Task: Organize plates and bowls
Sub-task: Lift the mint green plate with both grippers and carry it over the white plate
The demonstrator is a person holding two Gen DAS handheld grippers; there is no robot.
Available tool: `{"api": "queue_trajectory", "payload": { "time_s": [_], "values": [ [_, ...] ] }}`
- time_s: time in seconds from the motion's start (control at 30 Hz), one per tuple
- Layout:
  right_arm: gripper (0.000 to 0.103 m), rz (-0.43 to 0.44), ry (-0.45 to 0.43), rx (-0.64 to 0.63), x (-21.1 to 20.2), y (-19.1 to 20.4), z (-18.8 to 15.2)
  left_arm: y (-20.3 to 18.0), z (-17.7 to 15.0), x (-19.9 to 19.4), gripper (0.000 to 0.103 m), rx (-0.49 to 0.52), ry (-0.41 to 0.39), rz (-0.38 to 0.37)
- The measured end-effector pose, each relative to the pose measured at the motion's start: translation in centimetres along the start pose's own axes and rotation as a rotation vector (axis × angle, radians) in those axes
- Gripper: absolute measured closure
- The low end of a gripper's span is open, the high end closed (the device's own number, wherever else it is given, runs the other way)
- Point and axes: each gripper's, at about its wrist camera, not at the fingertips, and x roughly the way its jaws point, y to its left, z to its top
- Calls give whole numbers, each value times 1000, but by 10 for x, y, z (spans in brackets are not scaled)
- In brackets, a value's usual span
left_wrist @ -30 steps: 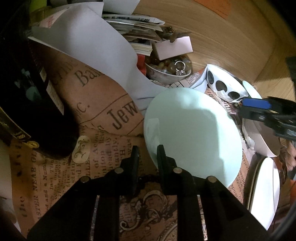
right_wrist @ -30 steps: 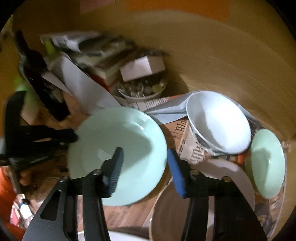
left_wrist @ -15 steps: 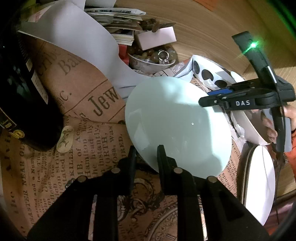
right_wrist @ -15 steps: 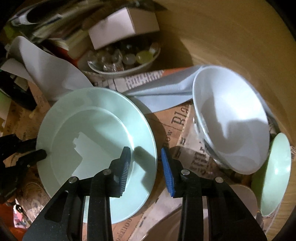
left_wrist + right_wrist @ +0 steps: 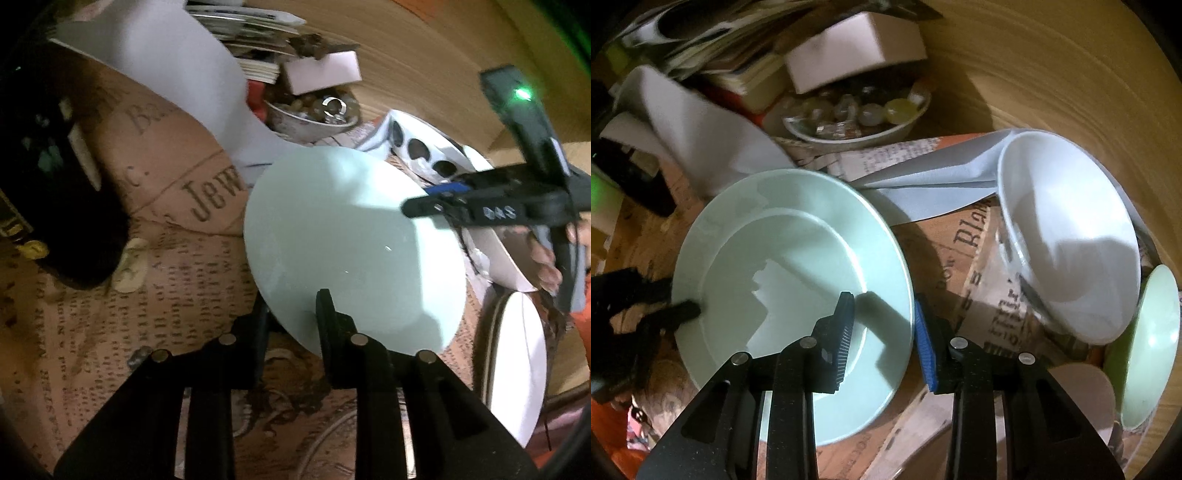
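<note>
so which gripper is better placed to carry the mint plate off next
Left. The left gripper already pinches the mint plate at its rim, while the right gripper is open, its fingers only straddling the opposite rim.

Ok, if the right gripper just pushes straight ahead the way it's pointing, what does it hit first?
Probably the pale green plate. Its near rim already sits between the open fingers of the right gripper, so going on would likely seat that rim deeper in the jaws. Depth is hard to judge through the fisheye.
</note>
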Motion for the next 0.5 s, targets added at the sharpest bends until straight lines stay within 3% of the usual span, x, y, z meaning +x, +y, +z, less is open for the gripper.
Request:
{"api": "queue_trajectory", "payload": {
  "time_s": [0.17, 0.5],
  "values": [
    [80, 20, -34, -21, -13, 11, -15, 8, -1, -5, 80, -31, -17, 27],
    [81, 26, -159, -40, -49, 34, -32, 10, -9, -25, 80, -62, -77, 57]
  ]
}}
